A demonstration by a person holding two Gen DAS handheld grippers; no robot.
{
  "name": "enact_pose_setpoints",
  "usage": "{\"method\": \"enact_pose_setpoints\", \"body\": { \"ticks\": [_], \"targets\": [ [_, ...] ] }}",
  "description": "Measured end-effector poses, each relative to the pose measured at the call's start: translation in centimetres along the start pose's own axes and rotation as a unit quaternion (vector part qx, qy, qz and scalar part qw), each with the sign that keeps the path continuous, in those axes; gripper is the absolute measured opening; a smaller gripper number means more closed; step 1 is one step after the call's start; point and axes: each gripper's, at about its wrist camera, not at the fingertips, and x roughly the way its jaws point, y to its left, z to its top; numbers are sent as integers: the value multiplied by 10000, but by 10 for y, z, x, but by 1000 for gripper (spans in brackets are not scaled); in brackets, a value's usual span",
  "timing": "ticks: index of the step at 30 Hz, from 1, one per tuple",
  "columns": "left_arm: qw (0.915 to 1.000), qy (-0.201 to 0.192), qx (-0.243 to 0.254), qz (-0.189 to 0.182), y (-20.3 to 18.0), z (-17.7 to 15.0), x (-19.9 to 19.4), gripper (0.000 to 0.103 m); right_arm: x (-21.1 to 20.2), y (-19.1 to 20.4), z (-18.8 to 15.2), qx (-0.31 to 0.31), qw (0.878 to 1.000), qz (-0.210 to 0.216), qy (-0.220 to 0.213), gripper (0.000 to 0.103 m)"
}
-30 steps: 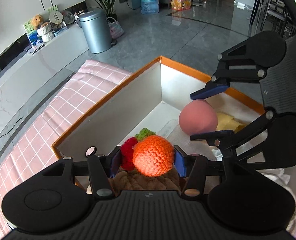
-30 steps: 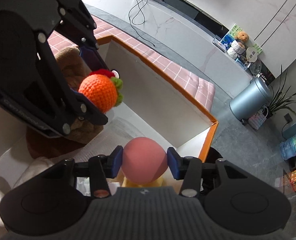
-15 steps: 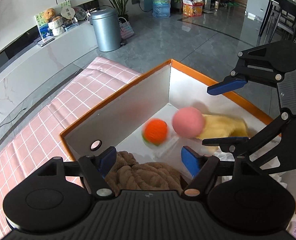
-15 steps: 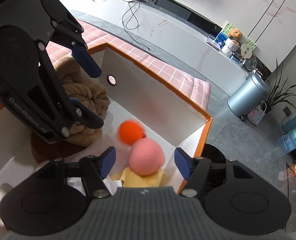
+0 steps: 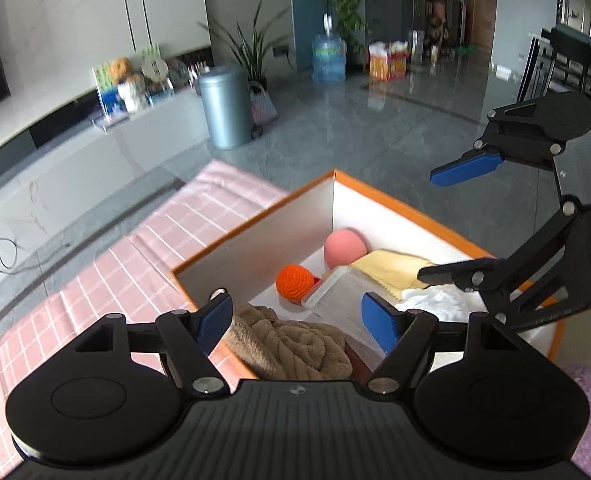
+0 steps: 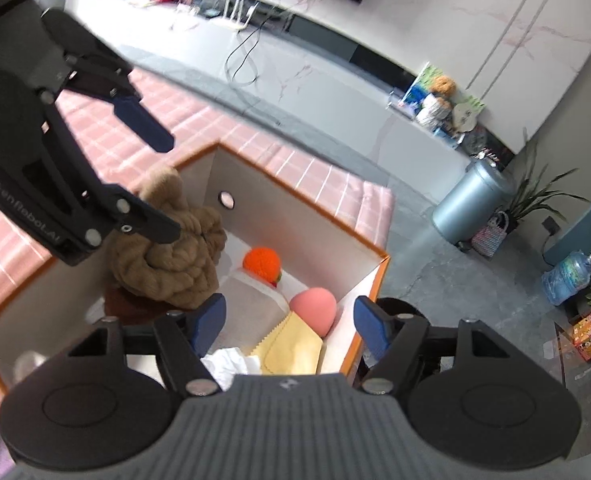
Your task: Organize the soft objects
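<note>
A glossy grey tiled floor [image 5: 335, 128] fills the upper middle of the frame. At upper left a pale marble wall [image 5: 75, 12] backs a long white console [image 5: 55, 148]. A grey bin [image 5: 225, 108], a potted plant [image 5: 251, 52] and a water jug [image 5: 328, 60] stand near the centre top.

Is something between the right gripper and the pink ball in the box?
Nothing visible. The right gripper, jaws opening and empty, looks straight down at the pink ball in the corner of the box, resting against the yellow cloth.

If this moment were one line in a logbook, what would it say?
left gripper: open, empty | right gripper: opening, empty | orange ball, pink ball: in box
</note>
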Motion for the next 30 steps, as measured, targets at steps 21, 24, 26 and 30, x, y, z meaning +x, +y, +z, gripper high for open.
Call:
{"method": "enact_pose_setpoints", "body": {
  "ticks": [21,24,26,30],
  "targets": [
    [9616,-2317,-664,1315,-54,-85,-131,91,-141,96,-50,2094,9546,-1011,-1864,81],
    [9534,-2387,-560,1758,-70,-107,-128,91,-144,124,-70,2388,9426,-1261,-1962,81],
    [9520,-2301,-638,1915,-77,-115,-125,91,-145,141,-81,2657,9329,-1390,-1994,82],
    [9494,-2219,-881,2042,-79,-126,-121,91,-140,174,-98,2874,9247,-1516,-1982,83]
  ]
}}
